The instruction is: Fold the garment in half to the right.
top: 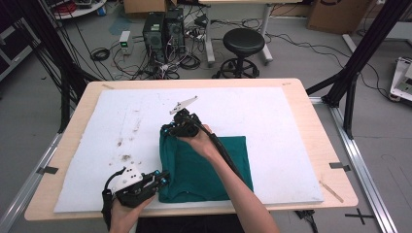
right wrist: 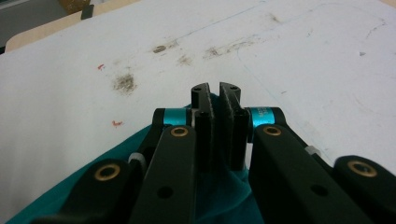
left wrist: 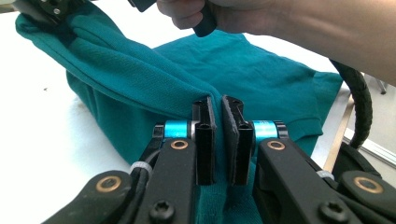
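i hold a hand-held gripper in each hand over a pale wooden tabletop [top: 316,126] covered by a stained white foam sheet [top: 272,111]. a folded teal knit cotton garment [top: 204,170] lies on the sheet, between and under my two tools.

my left hand-held gripper [top: 163,178] sits at the near left corner of the garment, low against the sheet. in the left gripper view its jaws stand almost together, clenched on a raised ridge of the teal fabric [left wrist: 140,70] that runs away from the left hand-held gripper [left wrist: 218,112] toward the far tool. the cloth is pinched in the narrow slit between the pads and bunches below them.

my right hand-held gripper [top: 170,128] is ahead of the left one, at the far left corner of the garment, with my right forearm lying across the cloth behind it. in the right gripper view the jaws of the right hand-held gripper [right wrist: 215,93] are likewise squeezed nearly closed, grasping a fold of the teal garment [right wrist: 224,196] that gathers up between and beneath them. beyond its tips lies bare white sheet [right wrist: 303,56] with brown smudges [right wrist: 125,83] and small red flecks ahead and to the left.

the fabric edge between the two tools is lifted off the sheet; the rest of the garment lies flat to the right of both.
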Demonstrator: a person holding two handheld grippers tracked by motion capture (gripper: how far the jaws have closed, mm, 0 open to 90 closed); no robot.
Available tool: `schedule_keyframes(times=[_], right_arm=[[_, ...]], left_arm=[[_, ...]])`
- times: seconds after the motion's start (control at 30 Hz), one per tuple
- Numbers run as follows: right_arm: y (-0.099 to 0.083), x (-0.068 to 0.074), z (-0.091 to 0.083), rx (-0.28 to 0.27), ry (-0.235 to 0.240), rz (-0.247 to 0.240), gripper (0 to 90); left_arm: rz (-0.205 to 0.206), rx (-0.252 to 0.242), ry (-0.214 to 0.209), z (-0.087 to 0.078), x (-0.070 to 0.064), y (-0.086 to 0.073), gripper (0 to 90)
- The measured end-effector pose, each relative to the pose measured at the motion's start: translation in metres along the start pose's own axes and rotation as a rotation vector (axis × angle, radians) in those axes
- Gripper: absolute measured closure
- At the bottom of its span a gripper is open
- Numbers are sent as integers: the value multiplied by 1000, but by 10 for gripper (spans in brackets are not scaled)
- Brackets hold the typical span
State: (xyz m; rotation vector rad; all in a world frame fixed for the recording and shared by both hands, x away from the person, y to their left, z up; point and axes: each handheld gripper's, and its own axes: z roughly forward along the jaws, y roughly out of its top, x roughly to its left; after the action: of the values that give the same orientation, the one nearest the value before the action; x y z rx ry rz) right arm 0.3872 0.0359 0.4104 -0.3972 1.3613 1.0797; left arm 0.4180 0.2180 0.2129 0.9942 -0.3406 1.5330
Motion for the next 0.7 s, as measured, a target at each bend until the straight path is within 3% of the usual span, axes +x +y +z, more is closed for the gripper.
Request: schedule_keyframes(times=[0.23,0.7], right_arm=[[-7,-6,-8,15,-14,7,853],[-33,-24,-43,-16,-52,54,855]], left_arm=[[-2,1,-42,11,-1,4,836],[-6,-1,-119,42,-15,16,837]])
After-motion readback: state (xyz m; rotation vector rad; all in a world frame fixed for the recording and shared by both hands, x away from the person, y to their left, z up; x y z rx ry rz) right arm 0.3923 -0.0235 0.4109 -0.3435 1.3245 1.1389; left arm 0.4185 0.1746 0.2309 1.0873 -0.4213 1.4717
